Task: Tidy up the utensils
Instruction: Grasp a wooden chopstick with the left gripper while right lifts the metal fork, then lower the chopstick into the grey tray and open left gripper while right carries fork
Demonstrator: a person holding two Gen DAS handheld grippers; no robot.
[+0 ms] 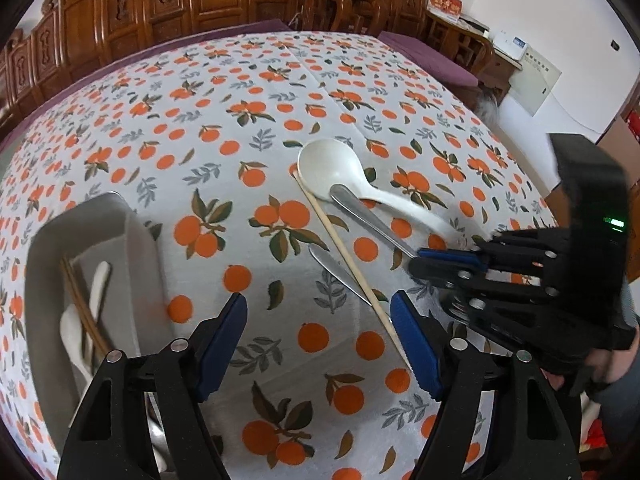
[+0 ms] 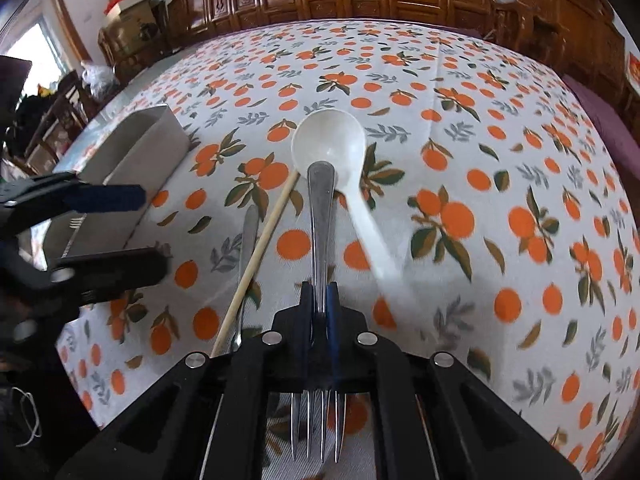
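The fork (image 2: 320, 216) is pinched between the pressed right fingers (image 2: 320, 300), the left fingers (image 1: 320, 336) are spread empty, and its handle, resting beyond them on the white spoon (image 2: 330, 142), could be dragged along.

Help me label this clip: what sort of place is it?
Probably a home dining room: a table under an orange-print tablecloth, carved wooden chairs behind it, and a grey utensil box.

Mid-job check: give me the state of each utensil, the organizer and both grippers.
Fork: clamped in right gripper, handle tip on white spoon.
White spoon: lying on tablecloth.
Chopstick: loose, crossing knife.
Organizer: holds chopsticks, white spoon.
Left gripper: open, empty.
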